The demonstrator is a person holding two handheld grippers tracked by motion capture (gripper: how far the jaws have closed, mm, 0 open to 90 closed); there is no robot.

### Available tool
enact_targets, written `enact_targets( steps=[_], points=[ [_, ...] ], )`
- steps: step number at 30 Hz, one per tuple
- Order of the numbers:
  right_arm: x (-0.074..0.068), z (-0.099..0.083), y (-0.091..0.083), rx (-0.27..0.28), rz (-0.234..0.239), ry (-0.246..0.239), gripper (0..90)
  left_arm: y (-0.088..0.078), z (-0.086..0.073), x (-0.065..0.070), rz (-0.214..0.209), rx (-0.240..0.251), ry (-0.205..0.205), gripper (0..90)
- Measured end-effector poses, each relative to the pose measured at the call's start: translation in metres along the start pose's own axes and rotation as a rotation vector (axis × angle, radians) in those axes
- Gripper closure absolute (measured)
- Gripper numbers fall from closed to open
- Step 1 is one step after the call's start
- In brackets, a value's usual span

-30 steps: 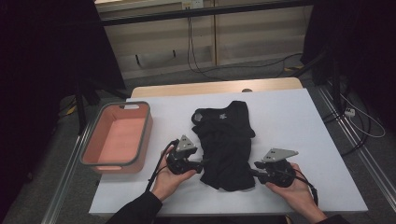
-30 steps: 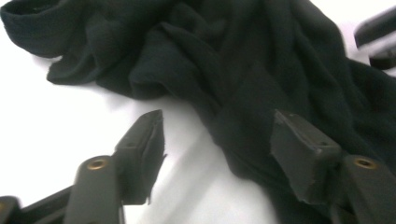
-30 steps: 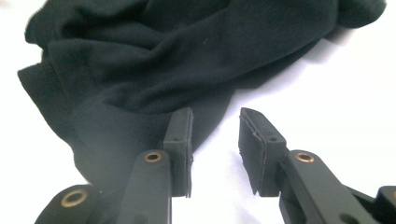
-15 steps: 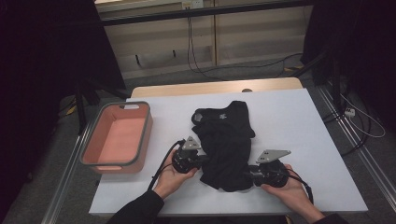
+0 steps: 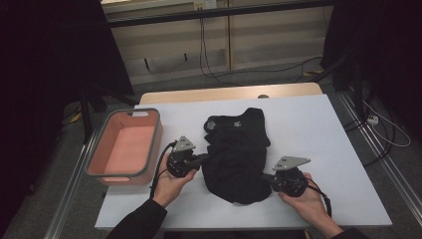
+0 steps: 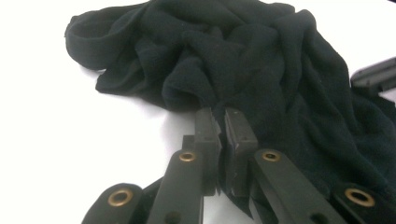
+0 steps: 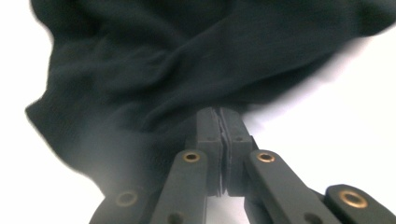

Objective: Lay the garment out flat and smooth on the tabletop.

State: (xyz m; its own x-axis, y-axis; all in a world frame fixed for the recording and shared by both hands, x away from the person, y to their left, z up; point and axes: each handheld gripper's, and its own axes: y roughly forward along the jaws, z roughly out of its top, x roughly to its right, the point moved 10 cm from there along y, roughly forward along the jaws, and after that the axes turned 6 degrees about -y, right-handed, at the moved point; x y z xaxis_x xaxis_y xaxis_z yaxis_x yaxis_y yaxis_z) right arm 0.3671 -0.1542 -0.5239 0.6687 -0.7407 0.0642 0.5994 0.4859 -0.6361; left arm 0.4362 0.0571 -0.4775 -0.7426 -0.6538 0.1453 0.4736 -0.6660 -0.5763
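A black garment (image 5: pixel 236 149) lies crumpled on the white table (image 5: pixel 323 129), neck end away from me. My left gripper (image 5: pixel 205 159) sits at its left edge. In the left gripper view the jaws (image 6: pixel 222 114) are shut on a fold of the black garment (image 6: pixel 280 70). My right gripper (image 5: pixel 266 177) is at the lower right hem. Its jaws (image 7: pixel 219 112) have just been closing and now pinch the dark cloth (image 7: pixel 187 56) between them. A hand holds each gripper.
An empty pink bin (image 5: pixel 124 149) with a grey rim stands at the table's left edge, close to my left hand. White tabletop stretches to the right of the garment. Cables lie on the floor beyond the far edge.
Both grippers' jaws have shut on the garment's edges. My left gripper has shifted a little to the left with the cloth in it. The right hand has stayed nearly still.
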Motion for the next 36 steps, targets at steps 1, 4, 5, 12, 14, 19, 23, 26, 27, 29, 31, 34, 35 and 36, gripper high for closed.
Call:
enact_targets(
  steps=[1,4,5,12,14,19,23,26,27,29,31,34,35,36],
  points=[
    [0.005,0.0,-0.003,0.008,-0.018,0.006,89.8,0.0,0.0,-0.001,0.002,0.002,-0.004,85.5],
    [0.019,0.001,-0.011,0.03,-0.059,0.031,90.0,-0.001,0.002,-0.004,0.008,0.01,-0.013,85.5],
    [0.025,0.001,-0.014,0.037,-0.074,0.04,90.0,-0.002,0.002,-0.005,0.01,0.014,-0.019,85.5],
    [0.063,0.002,-0.034,0.077,-0.185,0.083,90.0,-0.001,0.0,-0.004,0.005,0.004,-0.026,85.4],
    [0.07,-0.003,-0.036,0.063,-0.209,0.084,90.0,-0.001,-0.003,-0.001,0.001,-0.007,-0.018,85.2],
    [0.073,-0.015,-0.033,0.019,-0.177,0.091,90.0,-0.012,-0.015,0.005,-0.003,-0.019,-0.008,85.4],
    [0.061,-0.015,-0.028,0.025,-0.122,0.067,88.9,-0.024,-0.026,0.009,-0.017,-0.031,-0.008,86.4],
    [0.057,-0.014,-0.027,0.023,-0.111,0.051,88.1,-0.036,-0.034,0.013,-0.018,-0.036,0.0,86.4],
    [0.057,-0.014,-0.026,0.02,-0.115,0.05,88.1,-0.039,-0.037,0.013,-0.016,-0.038,-0.004,86.4],
    [0.057,-0.015,-0.026,0.016,-0.116,0.048,87.6,-0.047,-0.046,0.011,-0.01,-0.05,-0.015,86.4],
    [0.058,-0.016,-0.026,0.013,-0.113,0.053,86.9,-0.053,-0.053,0.009,-0.004,-0.058,-0.031,86.4],
    [0.057,-0.015,-0.027,0.022,-0.108,0.054,80.9,-0.06,-0.066,0.01,-0.005,-0.08,-0.038,86.4],
    [0.056,-0.015,-0.029,0.029,-0.106,0.053,77.9,-0.062,-0.069,0.012,-0.006,-0.09,-0.04,86.4],
    [0.057,-0.014,-0.03,0.033,-0.107,0.053,74.1,-0.063,-0.072,0.013,-0.005,-0.091,-0.035,86.4]
  ],
)
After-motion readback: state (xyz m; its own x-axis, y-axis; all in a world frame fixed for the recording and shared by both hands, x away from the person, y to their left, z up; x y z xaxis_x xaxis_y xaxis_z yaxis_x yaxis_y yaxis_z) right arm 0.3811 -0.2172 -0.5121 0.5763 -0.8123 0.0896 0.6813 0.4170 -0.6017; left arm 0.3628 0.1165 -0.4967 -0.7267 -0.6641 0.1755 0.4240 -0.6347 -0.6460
